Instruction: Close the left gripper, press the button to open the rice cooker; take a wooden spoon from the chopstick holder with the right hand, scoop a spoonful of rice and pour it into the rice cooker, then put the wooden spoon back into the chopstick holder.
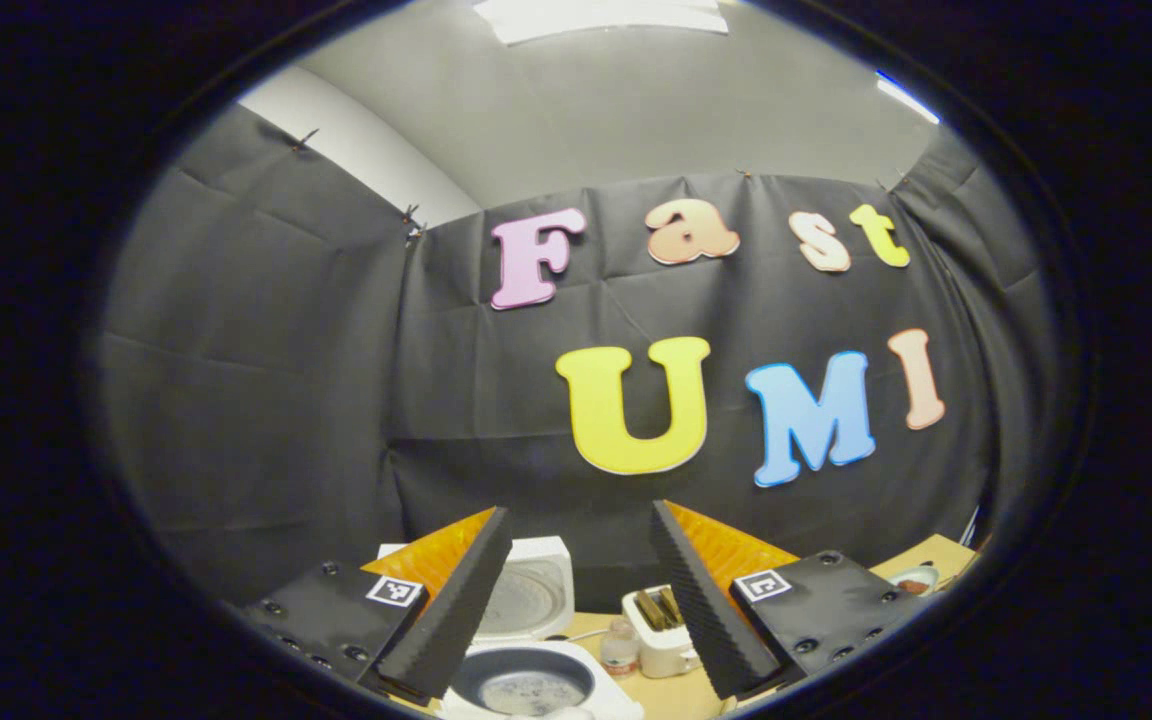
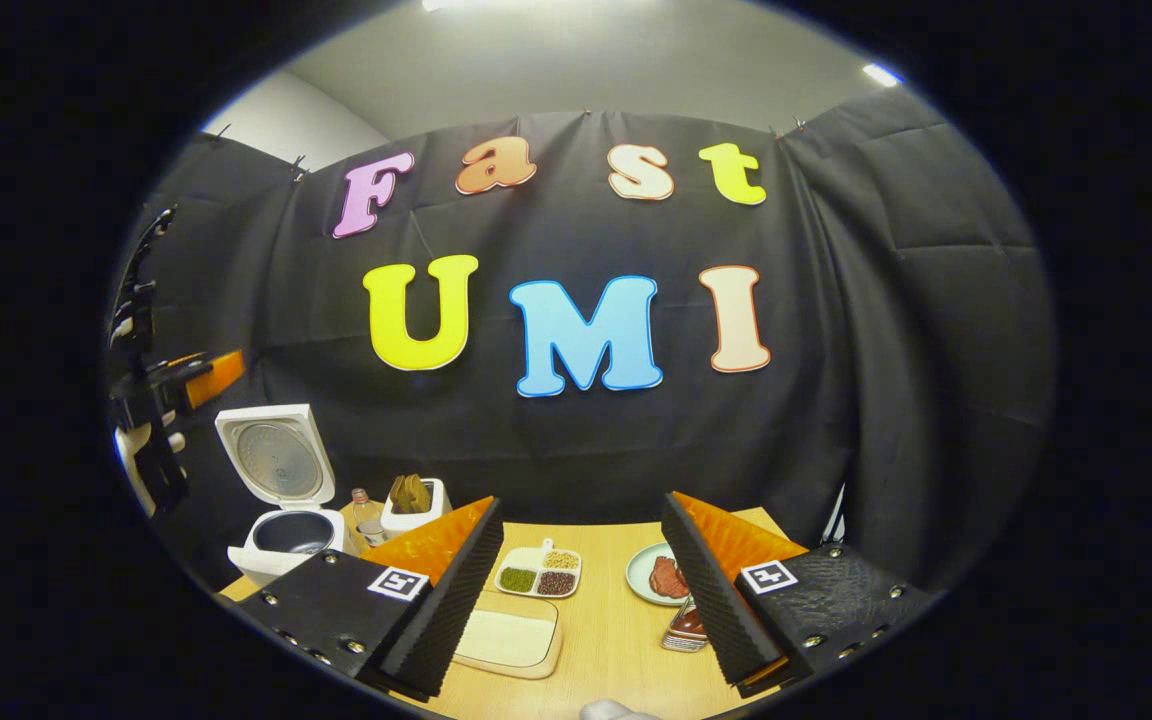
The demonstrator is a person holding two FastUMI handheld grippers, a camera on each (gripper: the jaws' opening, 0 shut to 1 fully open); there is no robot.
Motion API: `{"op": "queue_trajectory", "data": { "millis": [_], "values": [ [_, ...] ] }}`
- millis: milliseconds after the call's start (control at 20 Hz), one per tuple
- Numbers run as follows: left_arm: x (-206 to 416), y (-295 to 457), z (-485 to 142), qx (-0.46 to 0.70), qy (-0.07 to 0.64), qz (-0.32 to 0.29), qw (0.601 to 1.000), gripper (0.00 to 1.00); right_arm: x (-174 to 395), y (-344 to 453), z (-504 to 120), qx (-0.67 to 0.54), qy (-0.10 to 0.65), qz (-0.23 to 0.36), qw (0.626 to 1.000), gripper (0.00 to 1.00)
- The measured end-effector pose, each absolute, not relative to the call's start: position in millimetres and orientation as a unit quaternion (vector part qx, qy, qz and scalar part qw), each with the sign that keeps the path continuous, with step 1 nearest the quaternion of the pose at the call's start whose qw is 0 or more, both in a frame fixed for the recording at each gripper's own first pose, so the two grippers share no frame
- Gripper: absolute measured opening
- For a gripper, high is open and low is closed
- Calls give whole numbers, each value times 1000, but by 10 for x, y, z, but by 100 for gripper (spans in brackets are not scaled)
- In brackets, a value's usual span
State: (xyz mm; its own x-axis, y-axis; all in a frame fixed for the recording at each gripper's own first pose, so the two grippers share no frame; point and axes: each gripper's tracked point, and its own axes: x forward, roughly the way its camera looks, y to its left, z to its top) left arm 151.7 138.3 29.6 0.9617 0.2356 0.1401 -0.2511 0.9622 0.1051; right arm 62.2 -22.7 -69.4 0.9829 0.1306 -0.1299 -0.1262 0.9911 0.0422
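The right gripper [image 2: 581,580] hangs with jaws apart over the wooden table [image 2: 616,640], while the rice cooker [image 2: 281,500] stands lid-up at far left beside the chopstick holder [image 2: 414,508].

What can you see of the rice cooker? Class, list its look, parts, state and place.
The rice cooker is white, plastic-looking, with rounded corners. Its lid stands open, tipped back, showing a round silvery inner plate. The dark inner pot is uncovered; what is in it is unclear. It sits at the table's left rear, before the black cloth, with a small bottle and the white chopstick holder to its right. Neither gripper touches it.
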Motion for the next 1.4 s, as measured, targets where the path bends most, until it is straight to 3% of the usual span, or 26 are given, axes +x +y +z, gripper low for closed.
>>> {"op": "queue_trajectory", "data": {
  "millis": [300, 700, 850, 1400],
  "values": [
    [2465, 2270, 424, 61, -45, 167, 983, 95, 728, -132, -739, 19, 88, 63, 994, 98],
    [3371, 3033, -678, 47, 88, 204, 974, 99, 751, -77, -884, 13, 116, 62, 991, 98],
    [3458, 3107, -1088, 30, 152, 207, 966, 99, 712, -85, -909, 12, 119, 65, 991, 98],
    [3132, 2941, -1126, 8, 161, 210, 964, 99, 630, -122, -876, 34, 115, 105, 987, 98]
  ]
}}
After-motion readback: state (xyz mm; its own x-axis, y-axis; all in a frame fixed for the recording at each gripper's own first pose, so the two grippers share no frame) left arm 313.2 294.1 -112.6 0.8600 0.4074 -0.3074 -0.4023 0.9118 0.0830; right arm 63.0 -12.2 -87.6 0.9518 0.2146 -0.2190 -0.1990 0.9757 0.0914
